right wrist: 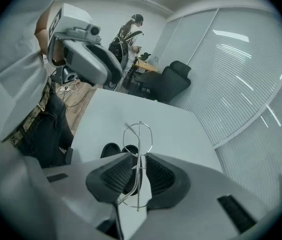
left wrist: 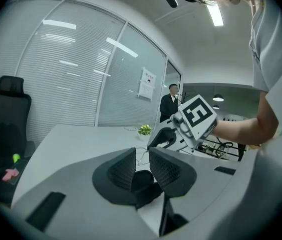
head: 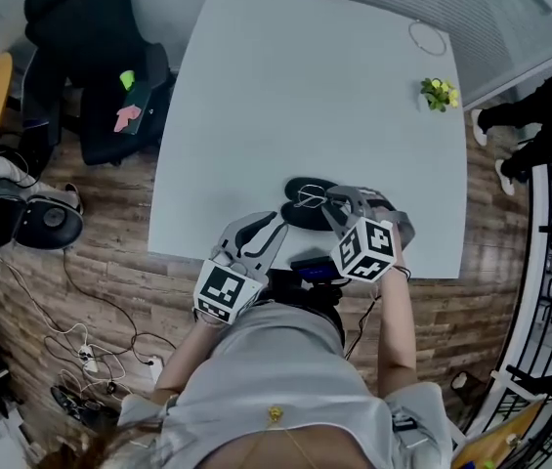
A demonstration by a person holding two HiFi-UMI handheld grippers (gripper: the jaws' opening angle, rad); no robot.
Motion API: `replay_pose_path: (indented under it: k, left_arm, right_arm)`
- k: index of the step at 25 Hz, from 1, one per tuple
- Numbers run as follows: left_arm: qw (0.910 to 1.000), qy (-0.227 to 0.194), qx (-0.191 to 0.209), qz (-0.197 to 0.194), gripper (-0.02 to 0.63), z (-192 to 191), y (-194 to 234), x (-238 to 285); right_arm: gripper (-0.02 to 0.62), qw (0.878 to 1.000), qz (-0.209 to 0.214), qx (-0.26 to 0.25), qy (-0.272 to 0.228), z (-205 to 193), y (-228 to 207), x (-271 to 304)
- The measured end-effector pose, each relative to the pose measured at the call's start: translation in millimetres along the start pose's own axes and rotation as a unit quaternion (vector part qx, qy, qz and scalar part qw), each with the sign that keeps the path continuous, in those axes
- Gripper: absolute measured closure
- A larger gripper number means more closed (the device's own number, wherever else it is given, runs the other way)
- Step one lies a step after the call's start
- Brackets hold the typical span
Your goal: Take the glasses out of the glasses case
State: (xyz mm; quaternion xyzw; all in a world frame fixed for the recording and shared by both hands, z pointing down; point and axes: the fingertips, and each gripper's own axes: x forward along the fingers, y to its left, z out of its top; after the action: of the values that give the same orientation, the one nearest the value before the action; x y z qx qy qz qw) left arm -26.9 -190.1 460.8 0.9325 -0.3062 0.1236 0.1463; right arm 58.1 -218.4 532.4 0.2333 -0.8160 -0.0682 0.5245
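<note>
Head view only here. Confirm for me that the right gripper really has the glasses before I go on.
Observer: Confirmed. In the right gripper view, the right gripper has its pads closed on the thin wire frame of the glasses.
Operator: Now check the left gripper.
Observer: The left gripper view shows the left gripper with its jaws close together. The black glasses case is pinched between them, as far as I can tell.
Operator: Tell me whether the glasses are clear of the case.
Observer: From the right gripper view, the case lies open on the table, and the frame hangs above it, apparently not touching.
</note>
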Motion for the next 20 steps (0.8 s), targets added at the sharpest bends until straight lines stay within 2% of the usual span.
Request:
replay_pose_path:
  k: [9, 20]
  left_arm:
    - [0.9998, -0.008, 0.009, -0.013, 0.507, 4, -5, -5]
    - [0.9996, -0.009, 0.011, -0.022, 0.508, 1, -14, -6]
  right_arm:
    - [0.502, 0.999, -0.037, -0.003, -0.017, 23, -13, -42]
    - [0.502, 0.998, -0.048, 0.001, -0.026, 25, -3, -61]
